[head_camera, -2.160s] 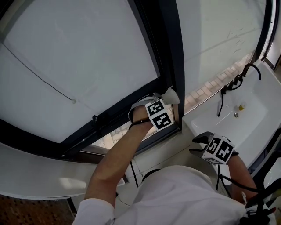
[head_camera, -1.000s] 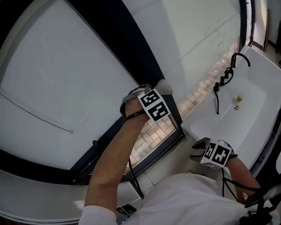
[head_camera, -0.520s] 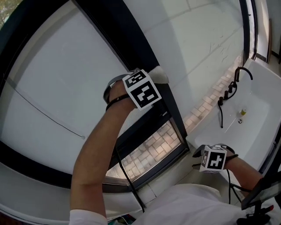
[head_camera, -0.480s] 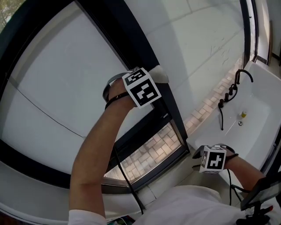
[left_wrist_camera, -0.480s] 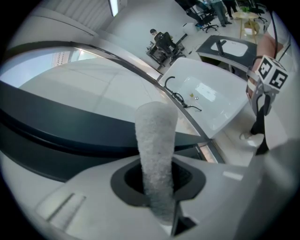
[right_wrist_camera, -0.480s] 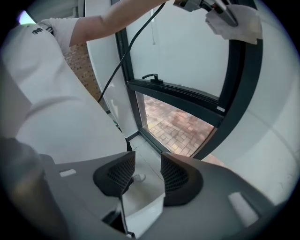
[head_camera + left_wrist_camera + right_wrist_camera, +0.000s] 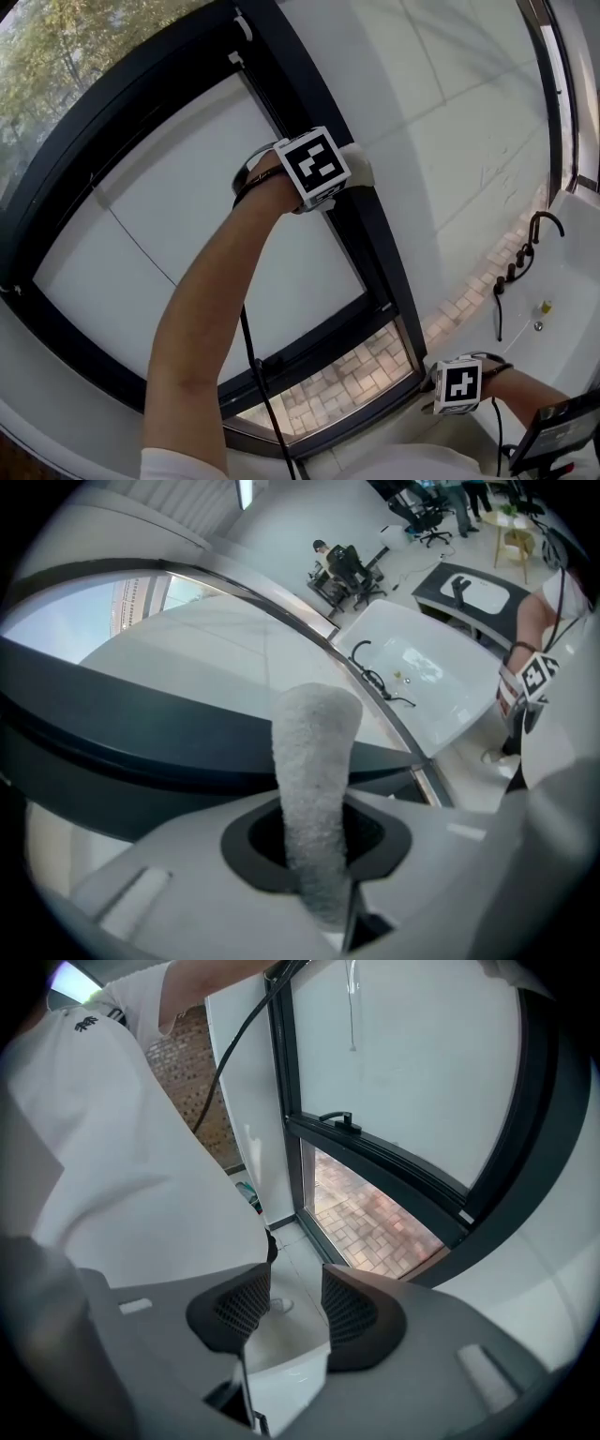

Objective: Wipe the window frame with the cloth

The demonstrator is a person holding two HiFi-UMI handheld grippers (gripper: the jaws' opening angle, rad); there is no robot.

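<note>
High on the dark upright of the window frame (image 7: pixel 367 246), the left gripper (image 7: pixel 345 174) presses a white fluffy cloth (image 7: pixel 361 166) against the frame's right edge, where the dark bar meets the white wall (image 7: pixel 450 112). In the left gripper view the jaws are closed onto the cloth (image 7: pixel 314 780), which stands up between them as a folded roll, its top end against the dark band of the frame (image 7: pixel 141 752). Above the cloth the upright runs on bare to the frame's top corner (image 7: pixel 246 23); below it, the bar continues unobstructed down to the lower corner (image 7: pixel 398 323), where it joins the bottom rail. To the left of the upright lies the pale glass pane (image 7: pixel 216 216); to the right the wall is bare as far as the sink (image 7: pixel 567 309) and its black faucet (image 7: pixel 544 225). Under the bottom rail, brick paving (image 7: pixel 342 382) shows. A black cable (image 7: pixel 258 375) hangs from the left forearm across the pane and rail. The right gripper (image 7: pixel 431 392) is held low near the frame's lower right corner, well apart from the cloth and touching nothing. In the right gripper view its jaws (image 7: pixel 295 1302) stand a little apart with nothing between them, and a black window handle (image 7: pixel 339 1121) sits on the rail of the frame beyond.
</note>
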